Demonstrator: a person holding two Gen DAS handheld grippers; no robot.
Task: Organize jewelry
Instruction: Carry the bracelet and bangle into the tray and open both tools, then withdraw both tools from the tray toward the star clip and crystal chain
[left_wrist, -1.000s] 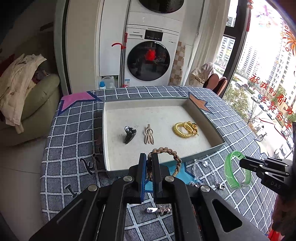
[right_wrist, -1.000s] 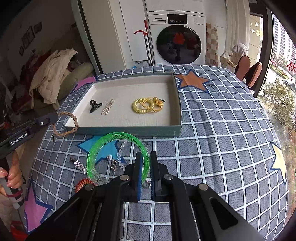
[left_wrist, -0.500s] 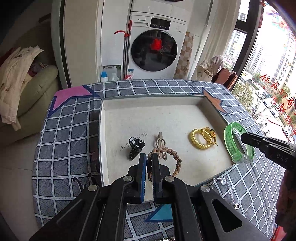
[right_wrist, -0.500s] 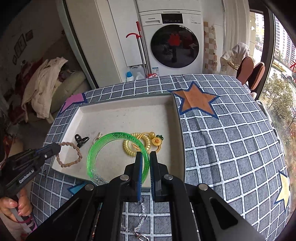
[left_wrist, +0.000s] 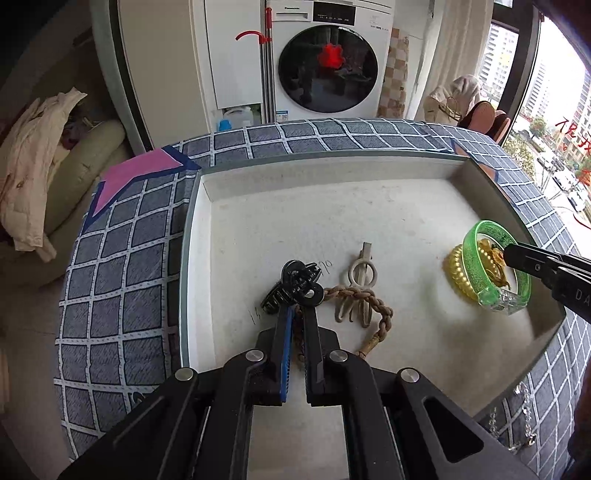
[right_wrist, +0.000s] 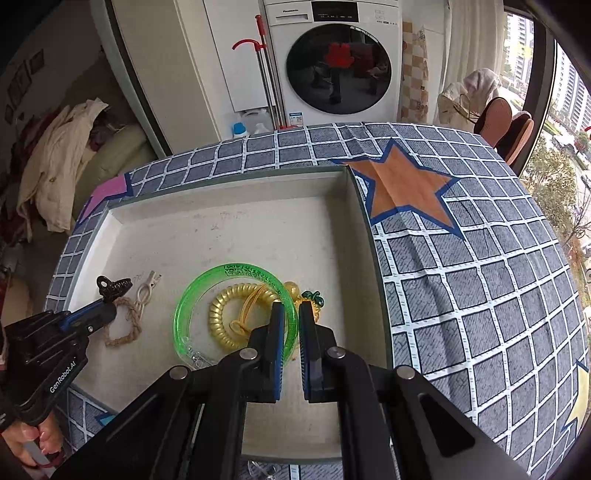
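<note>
A shallow white tray lies on the checked tablecloth. My left gripper is shut on a braided brown bracelet, low over the tray beside a black claw clip and a beige hair clip. My right gripper is shut on a green translucent bangle, held over a gold coil hair tie with a small fruit charm.
A silver chain lies on the cloth in front of the tray's near right corner. A person's hand holds the left gripper's handle. A washing machine, a sofa with clothes and chairs stand beyond the table.
Both grippers moved forward and down from the tablecloth over the tray's near wall into the tray, carrying the braided bracelet and the green bangle with them.
</note>
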